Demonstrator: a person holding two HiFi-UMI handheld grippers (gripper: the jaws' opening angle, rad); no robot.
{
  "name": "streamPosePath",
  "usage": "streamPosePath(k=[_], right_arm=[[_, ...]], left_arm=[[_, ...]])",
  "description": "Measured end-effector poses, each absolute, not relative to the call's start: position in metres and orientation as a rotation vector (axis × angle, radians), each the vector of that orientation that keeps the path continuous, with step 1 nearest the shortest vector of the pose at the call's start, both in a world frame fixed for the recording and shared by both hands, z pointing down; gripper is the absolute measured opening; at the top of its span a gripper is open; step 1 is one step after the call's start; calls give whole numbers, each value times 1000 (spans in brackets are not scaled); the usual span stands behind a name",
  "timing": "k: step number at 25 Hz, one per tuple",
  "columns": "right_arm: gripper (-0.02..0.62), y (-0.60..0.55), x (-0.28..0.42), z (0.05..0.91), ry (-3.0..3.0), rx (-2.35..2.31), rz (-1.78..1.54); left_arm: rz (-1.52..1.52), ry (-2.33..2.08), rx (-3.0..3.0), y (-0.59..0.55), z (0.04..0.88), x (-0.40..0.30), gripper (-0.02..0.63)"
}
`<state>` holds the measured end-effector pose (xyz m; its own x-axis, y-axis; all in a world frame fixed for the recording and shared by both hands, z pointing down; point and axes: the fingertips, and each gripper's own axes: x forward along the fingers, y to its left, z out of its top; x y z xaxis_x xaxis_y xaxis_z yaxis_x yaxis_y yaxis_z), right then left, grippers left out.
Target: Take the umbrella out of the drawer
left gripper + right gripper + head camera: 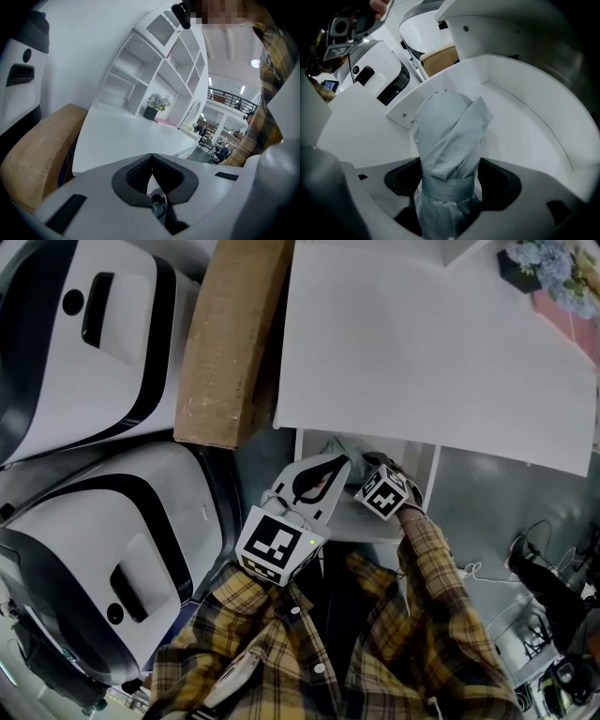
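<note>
White drawer (534,117): folded pale-grey fabric umbrella (447,136) sits between the wide-open jaws of right gripper (451,180), ungripped. Clamp at strap (440,190), lift straight. Left gripper (151,176) closed, empty.

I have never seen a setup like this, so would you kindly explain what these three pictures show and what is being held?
No robot here: a person in a plaid shirt holds a two-jaw gripper in each hand. The head view comes from a camera on the person's head, looking down at a white table, a cardboard box beside it and an open drawer under its edge. The other two views come from cameras riding on the grippers. The left gripper has its jaws shut on nothing and faces across the tabletop. The right gripper reaches down into the drawer; its jaws stand open around a folded pale umbrella, without pressing on it. So nothing is held yet.
</note>
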<state>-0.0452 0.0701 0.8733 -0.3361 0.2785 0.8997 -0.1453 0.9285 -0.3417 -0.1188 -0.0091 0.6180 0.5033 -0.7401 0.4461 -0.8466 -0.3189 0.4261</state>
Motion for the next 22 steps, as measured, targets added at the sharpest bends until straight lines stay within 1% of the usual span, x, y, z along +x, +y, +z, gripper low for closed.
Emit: streamPosePath(k=[12, 16, 22], right_arm=[[345, 68, -45, 875, -1844, -105, 411], [324, 69, -45, 874, -1837, -124, 416], [316, 67, -46, 871, -1849, -100, 407]], left_arm=[[219, -1304, 2118, -11, 621, -119, 21], [216, -1306, 2117, -14, 619, -120, 21], [218, -1309, 2128, -17, 615, -123, 21]])
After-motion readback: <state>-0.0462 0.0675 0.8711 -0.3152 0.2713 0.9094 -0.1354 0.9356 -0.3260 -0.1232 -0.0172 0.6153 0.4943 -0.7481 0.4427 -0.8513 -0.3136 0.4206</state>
